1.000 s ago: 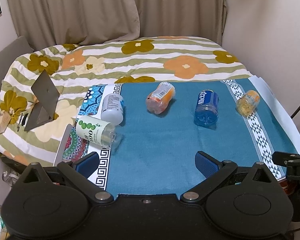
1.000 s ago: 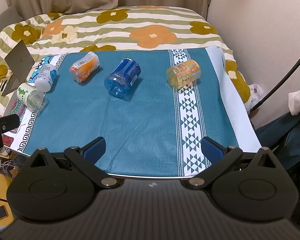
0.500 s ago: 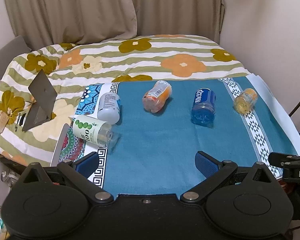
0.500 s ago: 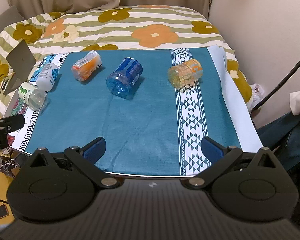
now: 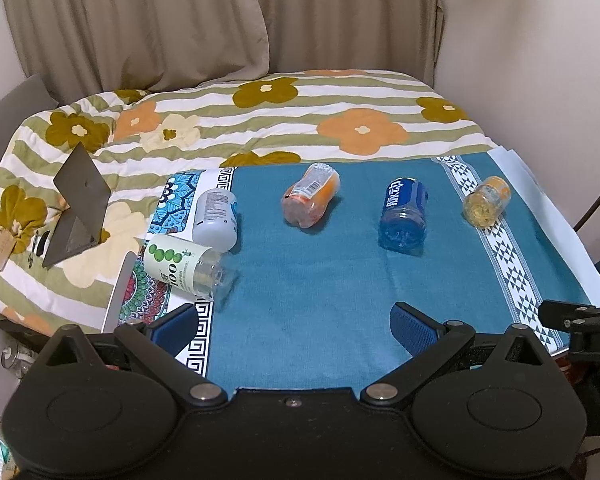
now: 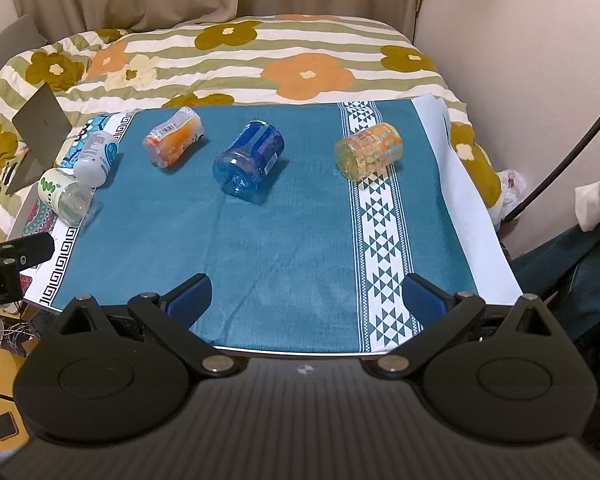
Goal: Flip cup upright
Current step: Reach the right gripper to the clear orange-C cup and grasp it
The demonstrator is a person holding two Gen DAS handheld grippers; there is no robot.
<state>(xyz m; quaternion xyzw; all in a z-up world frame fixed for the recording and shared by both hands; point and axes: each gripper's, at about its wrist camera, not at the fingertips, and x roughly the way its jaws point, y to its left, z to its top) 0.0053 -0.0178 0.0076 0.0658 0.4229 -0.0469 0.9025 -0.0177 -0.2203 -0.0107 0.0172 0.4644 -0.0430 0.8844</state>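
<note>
teal cloth (image 6: 300, 240) with white triangle band, blue cup (image 6: 250, 162), orange cup (image 6: 174, 142), floral striped quilt (image 6: 260, 56)

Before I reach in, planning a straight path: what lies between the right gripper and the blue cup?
Only bare teal cloth lies between the right gripper and the blue cup, in the right wrist view.

Both wrist views forward from near edge, sharing teal cloth (image 5: 320, 280) (image 6: 292, 220)

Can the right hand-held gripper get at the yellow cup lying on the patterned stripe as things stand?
Probably yes: the right hand-held gripper is open and empty, and only bare cloth lies between it and the yellow cup.
</note>
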